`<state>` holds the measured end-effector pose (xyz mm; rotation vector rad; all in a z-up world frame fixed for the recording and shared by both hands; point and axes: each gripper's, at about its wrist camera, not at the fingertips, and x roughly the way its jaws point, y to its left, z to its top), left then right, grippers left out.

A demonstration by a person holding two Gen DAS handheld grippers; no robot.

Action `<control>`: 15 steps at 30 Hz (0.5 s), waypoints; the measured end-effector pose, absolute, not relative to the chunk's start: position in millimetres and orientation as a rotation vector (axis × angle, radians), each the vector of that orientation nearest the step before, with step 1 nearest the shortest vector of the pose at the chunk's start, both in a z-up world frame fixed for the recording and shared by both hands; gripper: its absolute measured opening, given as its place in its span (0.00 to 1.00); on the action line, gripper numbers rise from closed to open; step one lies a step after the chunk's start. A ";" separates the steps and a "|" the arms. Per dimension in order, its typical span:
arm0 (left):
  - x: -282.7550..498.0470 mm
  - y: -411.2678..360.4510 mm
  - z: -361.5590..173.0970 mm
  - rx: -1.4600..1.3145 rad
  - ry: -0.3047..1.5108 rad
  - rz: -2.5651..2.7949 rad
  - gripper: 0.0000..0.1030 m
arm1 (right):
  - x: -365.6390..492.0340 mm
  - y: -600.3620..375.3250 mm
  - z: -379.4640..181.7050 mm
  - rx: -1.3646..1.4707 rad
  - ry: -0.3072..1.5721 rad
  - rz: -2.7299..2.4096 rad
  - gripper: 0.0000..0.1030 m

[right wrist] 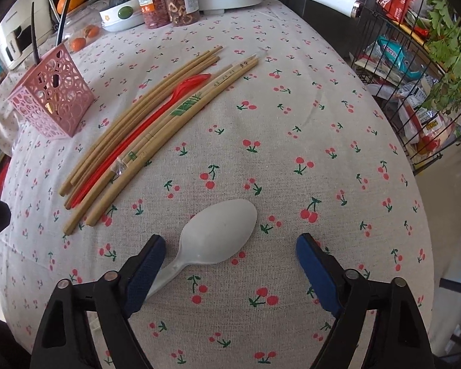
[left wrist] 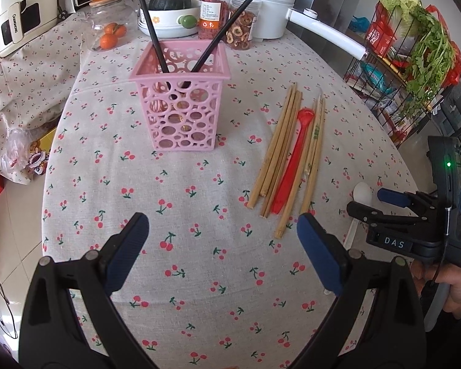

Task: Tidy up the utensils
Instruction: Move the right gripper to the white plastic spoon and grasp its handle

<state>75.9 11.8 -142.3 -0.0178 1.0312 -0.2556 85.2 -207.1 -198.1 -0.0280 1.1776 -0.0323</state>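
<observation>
- The left tool (left wrist: 222,246) hangs with its jaws spread wide above bare cherry-print cloth on the desk (left wrist: 199,292), holding nothing.
- The right tool (right wrist: 230,264) is also spread open; the white plastic spoon (right wrist: 218,233) lies on the cloth between its blue pads (right wrist: 146,270), its handle passing just beside the left one.
- A row of bamboo chopsticks (right wrist: 156,117) with a red plastic spoon (right wrist: 144,135) among them lies near the pink perforated plastic basket (left wrist: 181,104).
- Two black chopsticks (left wrist: 150,21) stand tilted in that basket.
</observation>
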 end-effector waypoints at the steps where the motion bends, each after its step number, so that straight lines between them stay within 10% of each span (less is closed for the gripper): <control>1: 76.2 9.4 -141.9 -0.010 1.032 -0.260 0.94 | 86.0 -208.5 -196.6 -0.021 1.175 -0.030 0.63; 3: 76.8 4.1 -140.4 0.007 1.033 -0.273 0.94 | 89.5 -212.0 -193.1 -0.006 1.179 -0.011 0.43; 11: 83.7 -28.8 -130.5 0.027 1.038 -0.341 0.94 | 105.4 -253.1 -167.4 0.180 1.164 0.067 0.10; 15: 97.1 -54.6 -133.3 0.097 1.042 -0.354 0.82 | 115.1 -272.6 -158.4 0.203 1.147 0.069 0.09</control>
